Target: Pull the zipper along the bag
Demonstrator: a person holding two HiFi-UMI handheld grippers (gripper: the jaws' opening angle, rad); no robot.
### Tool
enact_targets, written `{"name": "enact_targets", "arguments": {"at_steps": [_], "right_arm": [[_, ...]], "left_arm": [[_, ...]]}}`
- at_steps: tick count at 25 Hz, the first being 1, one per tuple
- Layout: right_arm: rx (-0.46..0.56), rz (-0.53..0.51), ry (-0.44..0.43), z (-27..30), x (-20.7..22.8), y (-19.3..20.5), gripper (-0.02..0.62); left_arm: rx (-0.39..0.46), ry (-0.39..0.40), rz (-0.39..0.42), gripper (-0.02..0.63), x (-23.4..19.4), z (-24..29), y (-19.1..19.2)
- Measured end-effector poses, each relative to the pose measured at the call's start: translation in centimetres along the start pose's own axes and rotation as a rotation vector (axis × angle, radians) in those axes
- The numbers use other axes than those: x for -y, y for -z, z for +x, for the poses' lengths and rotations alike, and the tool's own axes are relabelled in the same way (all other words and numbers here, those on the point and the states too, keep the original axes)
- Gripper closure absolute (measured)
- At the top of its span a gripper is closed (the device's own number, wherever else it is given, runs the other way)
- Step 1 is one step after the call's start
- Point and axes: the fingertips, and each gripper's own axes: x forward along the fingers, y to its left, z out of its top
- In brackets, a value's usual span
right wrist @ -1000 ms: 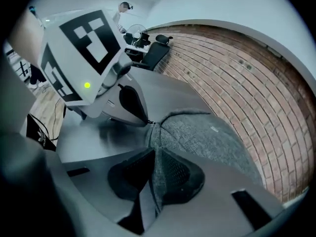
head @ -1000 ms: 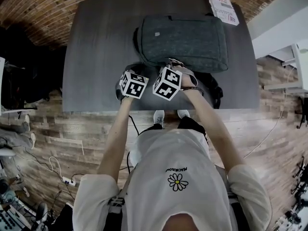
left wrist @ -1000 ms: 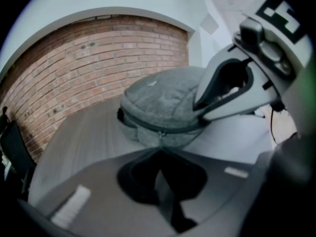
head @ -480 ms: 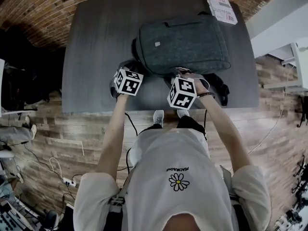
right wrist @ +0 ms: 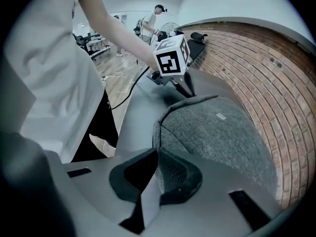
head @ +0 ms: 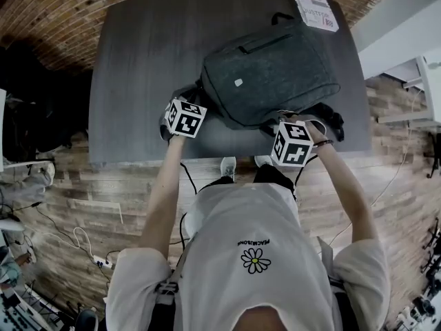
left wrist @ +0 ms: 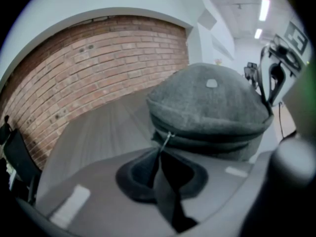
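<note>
A dark grey felt backpack lies slanted on the dark table. My left gripper is at the bag's near left corner. In the left gripper view its jaws are shut on the thin pull hanging from the metal zipper slider. My right gripper is at the bag's near right edge. Seen in the right gripper view, it is shut on the bag's fabric edge. The left gripper's marker cube shows beyond the bag.
A printed white box lies at the table's far right corner. The bag's black straps spill out near the right gripper. The table's near edge runs just under both grippers, with wooden floor below.
The right gripper has moved right and toward me along the bag's near edge. The bag has swung, its right end turning away. The left gripper shifted slightly left, then held still.
</note>
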Motion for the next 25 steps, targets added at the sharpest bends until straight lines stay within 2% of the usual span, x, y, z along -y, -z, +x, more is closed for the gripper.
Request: {"name": "enact_targets", "arguments": {"at_steps": [2, 4, 6, 7, 8, 9, 10, 13, 16, 20, 22, 25], "right_arm": [[0.012, 0.051, 0.004, -0.1, 0.1, 0.1, 0.567], [0.077, 0.199, 0.006, -0.8, 0.6, -0.5, 0.542], [0.262, 0.416, 0.030, -2.5, 2.4, -3.1, 0.530], [0.377, 0.523, 0.043, -3.4, 3.7, -5.0, 0.493], [0.472, 0.615, 0.053, -3.9, 5.0, -7.0, 0.420], [0.528, 0.692, 0.065, -3.7, 6.3, -8.6, 0.389], [0.541, 0.751, 0.084, -2.8, 7.5, -9.8, 0.370], [0.417, 0.849, 0.153, 1.8, 10.2, -11.3, 0.369], [0.213, 0.852, 0.191, 5.0, 11.2, -11.1, 0.390], [0.010, 0.750, 0.231, 7.1, 11.1, -10.4, 0.521], [-0.022, 0.709, 0.253, 7.6, 11.0, -10.2, 0.558], [0.030, 0.688, 0.215, 6.9, 10.2, -10.7, 0.574]], "left_arm": [[0.002, 0.013, 0.066, 0.596, 0.5, -0.3, 0.0], [-0.001, 0.025, 0.138, 0.604, 1.0, -0.5, 0.1], [0.003, 0.034, 0.161, 0.604, 1.0, -0.5, -0.1], [0.005, 0.035, 0.163, 0.606, 0.9, -0.5, -0.1], [0.006, 0.034, 0.163, 0.606, 0.8, -0.4, -0.1], [0.008, 0.034, 0.162, 0.606, 0.8, -0.5, -0.1], [0.009, 0.033, 0.162, 0.606, 0.8, -0.5, -0.1], [0.008, 0.033, 0.176, 0.606, 1.1, -0.7, 0.0], [0.011, 0.033, 0.190, 0.606, 1.3, -0.8, -0.1], [0.022, 0.030, 0.197, 0.606, 1.3, -0.7, -0.2], [0.024, 0.030, 0.199, 0.606, 1.2, -0.5, 0.0], [0.029, 0.022, 0.203, 0.601, 1.0, -0.6, -0.1]]}}
